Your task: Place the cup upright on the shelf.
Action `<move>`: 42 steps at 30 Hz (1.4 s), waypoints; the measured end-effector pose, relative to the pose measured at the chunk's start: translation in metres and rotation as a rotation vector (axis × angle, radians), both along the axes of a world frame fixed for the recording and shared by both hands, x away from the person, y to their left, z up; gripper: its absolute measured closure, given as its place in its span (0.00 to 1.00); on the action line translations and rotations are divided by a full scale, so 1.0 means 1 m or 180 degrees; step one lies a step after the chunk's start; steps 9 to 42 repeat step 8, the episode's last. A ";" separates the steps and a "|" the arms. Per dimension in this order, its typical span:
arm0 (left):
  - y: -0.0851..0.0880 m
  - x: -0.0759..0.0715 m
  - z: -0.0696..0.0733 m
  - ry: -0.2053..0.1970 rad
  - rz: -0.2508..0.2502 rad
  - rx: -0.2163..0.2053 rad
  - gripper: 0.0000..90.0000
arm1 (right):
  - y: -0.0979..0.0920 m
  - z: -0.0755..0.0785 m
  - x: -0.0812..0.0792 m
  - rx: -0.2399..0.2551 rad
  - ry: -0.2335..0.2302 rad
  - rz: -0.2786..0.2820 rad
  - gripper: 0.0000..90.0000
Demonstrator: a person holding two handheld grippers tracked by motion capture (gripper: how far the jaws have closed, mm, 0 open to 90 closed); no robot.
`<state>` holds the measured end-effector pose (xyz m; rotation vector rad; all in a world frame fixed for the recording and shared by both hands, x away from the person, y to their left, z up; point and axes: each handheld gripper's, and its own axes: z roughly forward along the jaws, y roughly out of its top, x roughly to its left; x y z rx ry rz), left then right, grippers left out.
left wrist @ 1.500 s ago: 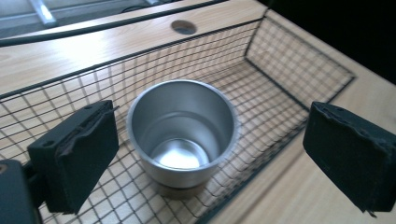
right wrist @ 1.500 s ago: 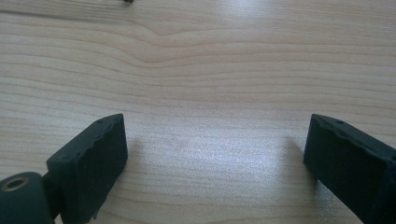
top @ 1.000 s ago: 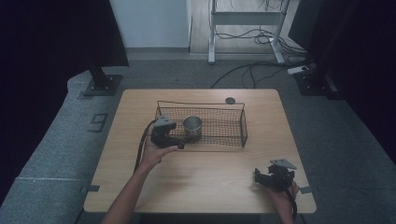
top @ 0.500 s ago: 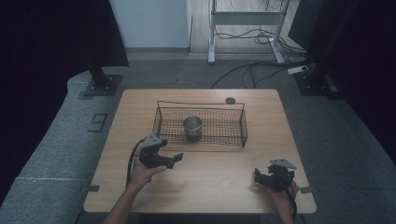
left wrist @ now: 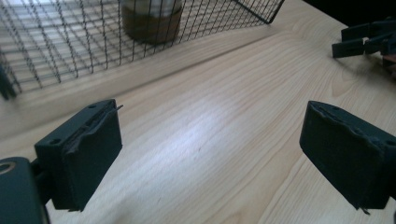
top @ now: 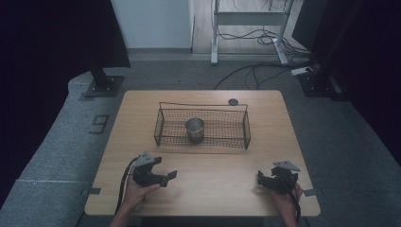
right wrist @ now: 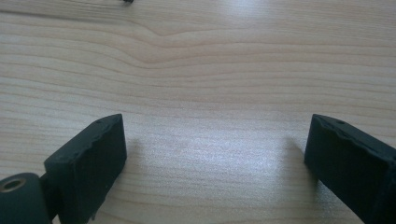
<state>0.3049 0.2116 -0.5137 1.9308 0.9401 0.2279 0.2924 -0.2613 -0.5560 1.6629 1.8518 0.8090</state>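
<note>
Resting low over bare tabletop (top: 213, 161), left gripper (left wrist: 210, 154): jaws wide, just been narrowing slightly, nothing between; wire basket (left wrist: 70, 51) with metal cup (left wrist: 152, 21) ahead. Right gripper (right wrist: 215, 158): jaws wide, empty.

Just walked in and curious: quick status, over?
Left gripper open, empty, jaws just been closing a little; right gripper open, empty. Metal cup upright inside wire basket. Nothing between grippers and basket.
</note>
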 end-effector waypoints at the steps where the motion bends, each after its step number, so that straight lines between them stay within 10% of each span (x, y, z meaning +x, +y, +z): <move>1: 0.001 0.000 -0.001 0.0003 0.0003 0.0021 0.06 | 0.000 0.000 0.000 -0.0003 -0.0003 -0.0008 0.06; 42: 0.007 0.000 -0.003 0.0016 0.0049 -0.0018 0.07 | 0.000 0.000 0.001 -0.0006 0.0003 -0.0020 0.04</move>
